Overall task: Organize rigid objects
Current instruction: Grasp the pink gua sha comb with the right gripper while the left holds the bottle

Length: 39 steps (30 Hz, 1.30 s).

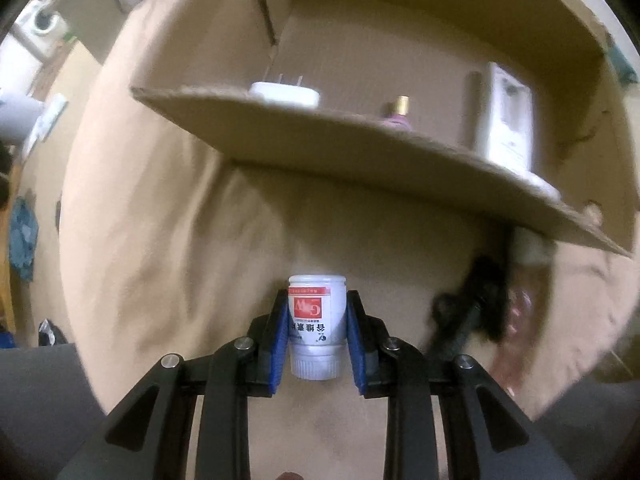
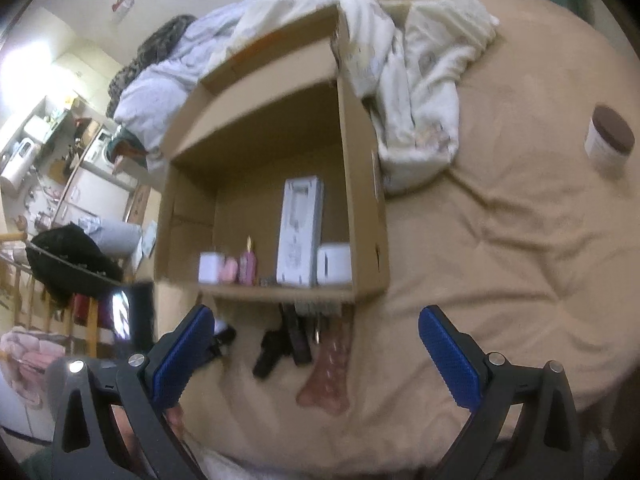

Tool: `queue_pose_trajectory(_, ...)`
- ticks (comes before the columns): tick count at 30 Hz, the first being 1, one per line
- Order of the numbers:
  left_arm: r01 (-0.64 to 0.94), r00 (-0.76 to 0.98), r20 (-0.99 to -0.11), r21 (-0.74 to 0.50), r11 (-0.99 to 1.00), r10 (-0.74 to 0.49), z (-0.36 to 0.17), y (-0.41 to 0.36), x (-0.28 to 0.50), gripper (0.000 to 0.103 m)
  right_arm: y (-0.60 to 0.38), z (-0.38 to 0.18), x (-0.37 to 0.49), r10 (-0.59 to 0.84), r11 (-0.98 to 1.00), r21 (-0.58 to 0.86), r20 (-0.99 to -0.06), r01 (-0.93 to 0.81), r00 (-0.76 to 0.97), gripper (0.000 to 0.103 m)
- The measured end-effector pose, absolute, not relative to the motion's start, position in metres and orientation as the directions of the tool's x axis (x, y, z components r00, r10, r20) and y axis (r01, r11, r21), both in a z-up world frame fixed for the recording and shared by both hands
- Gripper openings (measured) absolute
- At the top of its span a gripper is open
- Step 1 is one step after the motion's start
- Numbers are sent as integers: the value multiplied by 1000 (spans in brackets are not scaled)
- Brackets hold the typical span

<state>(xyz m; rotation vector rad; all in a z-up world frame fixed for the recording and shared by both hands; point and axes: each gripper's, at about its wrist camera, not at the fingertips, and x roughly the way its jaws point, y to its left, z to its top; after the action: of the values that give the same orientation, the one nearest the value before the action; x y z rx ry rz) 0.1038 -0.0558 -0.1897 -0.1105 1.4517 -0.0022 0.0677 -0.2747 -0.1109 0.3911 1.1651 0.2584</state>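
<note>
My left gripper [image 1: 317,320] is shut on a small white bottle [image 1: 317,324] with a red label, held cap toward the camera, just in front of the near flap of a cardboard box [image 1: 360,148]. The box holds a white charger [image 1: 285,94], a pink bottle with a gold cap [image 1: 397,114] and a tall white carton [image 1: 506,120]. In the right wrist view the same box [image 2: 362,184] sits on the tan bed with these items along its near edge. My right gripper [image 2: 316,344] is open and empty, short of the box.
A black hairbrush [image 2: 276,350] and a pink-handled comb [image 2: 330,368] lie on the bed before the box. A brown-lidded white jar [image 2: 608,138] stands at the far right. Crumpled white bedding [image 2: 412,60] lies behind the box. A chair with clothes [image 2: 72,264] stands at the left.
</note>
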Motion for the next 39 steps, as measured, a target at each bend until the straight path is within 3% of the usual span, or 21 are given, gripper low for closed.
queue_pose_trajectory(3, 19, 161, -984, -74, 997, -76, -152, -50, 116, 24, -274, -134, 60, 432, 880, 471, -847, 59, 311, 103)
queue_pose_trajectory(5, 61, 203, -977, -62, 996, -73, -127, -38, 117, 24, -272, -152, 62, 466, 861, 500, -849, 92, 251, 80)
queue_pose_trajectory(6, 74, 218, -973, -59, 995, -74, -113, -31, 118, 24, -270, -160, 63, 477, 855, 508, -850, 107, 225, 60)
queue_pose_trajectory(7, 84, 228, -971, -57, 995, -75, -104, -23, 124, 24, -267, -167, 64, 490, 847, 518, -849, 123, 200, 49)
queue_pose_trajectory(12, 138, 333, -942, 6, 990, -41, -83, 4, 112, 24, -233, -188, 70, 418, 900, 428, -901, 81, 117, 48)
queue_pose_trajectory(16, 94, 362, -922, -114, 989, -140, -91, 19, 86, 24, -205, -212, 73, 208, 977, 209, -977, 29, 43, 48)
queue_pose_trajectory(20, 124, 436, -891, -80, 989, -127, -70, 19, 84, 24, -188, -227, 78, 130, 991, 130, -991, 0, 23, 51)
queue_pose_trajectory(25, 90, 374, -908, -167, 982, -189, -77, 25, 94, 24, -165, -232, 77, 10, 999, 7, -998, -51, 62, 55)
queue_pose_trajectory(27, 92, 387, -904, -160, 983, -183, -75, 25, 95, 24, -162, -231, 72, -2, 997, -8, -996, -71, 89, 51)
queue_pose_trajectory(28, 94, 392, -902, -157, 983, -181, -75, 24, 94, 24, -161, -229, 69, -6, 997, -14, -995, -78, 101, 40)
queue_pose_trajectory(30, 101, 400, -899, -152, 983, -180, -76, 22, 93, 24, -159, -223, 63, -3, 996, -12, -994, -83, 113, 36)
queue_pose_trajectory(39, 56, 411, -901, -124, 991, -136, -81, 28, 92, 24, -164, -170, 35, 122, 989, 107, -980, -98, 154, 31)
